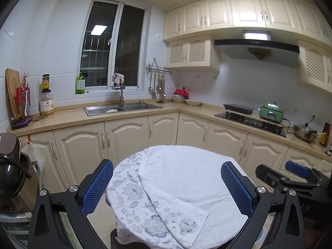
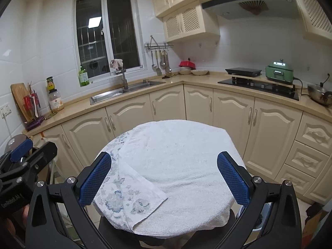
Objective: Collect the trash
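Nearest your lens, the left gripper (image 1: 167, 188) has its blue-padded fingers (image 1: 97, 186) spread wide with nothing between them, and the right gripper (image 2: 164, 178) stands the same way, blue pads (image 2: 233, 178) far apart and holding nothing. You see the right gripper from the side at the right edge of the left wrist view, and the left gripper at the left edge of the right wrist view.

Just beyond both pairs of fingers sits a small round table draped in a white towel (image 1: 186, 178) with a pale blue flower print along its left side (image 2: 120, 199); one corner of the towel is folded back over the top. No trash shows on the towel in either view, so you cannot tell where the thing to collect lies.

Farther out, cream cabinets (image 2: 128, 116) run under a beige counter (image 1: 68, 114). A steel sink (image 1: 122, 108) sits below the dark window (image 1: 112, 49), a cloth hung on its tap. At the counter's left end stand a cutting board (image 1: 11, 91), a utensil holder, a jar (image 1: 46, 102) and a green bottle (image 1: 80, 83). To the right you have a black hob (image 2: 259, 84), a green cooker (image 2: 279, 73) and a steel pot (image 2: 319, 95) under the range hood (image 1: 257, 47).
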`<state>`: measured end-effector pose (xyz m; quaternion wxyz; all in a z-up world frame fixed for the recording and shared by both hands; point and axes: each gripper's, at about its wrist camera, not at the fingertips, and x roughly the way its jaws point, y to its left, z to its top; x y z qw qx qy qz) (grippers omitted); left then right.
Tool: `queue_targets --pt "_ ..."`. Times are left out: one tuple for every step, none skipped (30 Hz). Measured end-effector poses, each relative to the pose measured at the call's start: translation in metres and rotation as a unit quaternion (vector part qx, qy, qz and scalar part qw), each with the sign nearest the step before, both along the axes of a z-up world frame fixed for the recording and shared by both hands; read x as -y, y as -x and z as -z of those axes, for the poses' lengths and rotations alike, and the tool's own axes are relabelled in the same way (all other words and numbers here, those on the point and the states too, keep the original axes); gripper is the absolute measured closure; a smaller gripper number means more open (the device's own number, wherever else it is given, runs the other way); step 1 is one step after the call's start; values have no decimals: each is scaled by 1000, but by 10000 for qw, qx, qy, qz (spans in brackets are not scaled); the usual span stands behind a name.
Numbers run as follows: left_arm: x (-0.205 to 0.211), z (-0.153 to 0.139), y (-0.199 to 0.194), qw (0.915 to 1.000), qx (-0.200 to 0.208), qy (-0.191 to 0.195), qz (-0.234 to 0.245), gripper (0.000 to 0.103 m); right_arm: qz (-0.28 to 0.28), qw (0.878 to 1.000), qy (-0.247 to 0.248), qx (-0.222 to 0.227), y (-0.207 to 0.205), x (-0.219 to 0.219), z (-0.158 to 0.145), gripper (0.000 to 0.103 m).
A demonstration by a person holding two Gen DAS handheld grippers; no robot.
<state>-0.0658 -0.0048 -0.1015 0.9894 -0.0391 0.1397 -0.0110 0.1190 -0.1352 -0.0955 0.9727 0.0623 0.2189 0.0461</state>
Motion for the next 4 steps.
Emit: queue_targets --pt "3 2 1 10000 7 13 -6 1 -9 10000 3 -3 0 -1 -1 0" --pt "2 2 1 10000 21 27 -18 1 -13 10000 7 2 1 -1 -1 0" --pt "3 2 1 10000 31 36 -23 1 -10 10000 3 2 1 -1 0 0" --pt "3 3 1 10000 36 43 -14 1 -19 10000 -2 4 1 -1 -1 0"
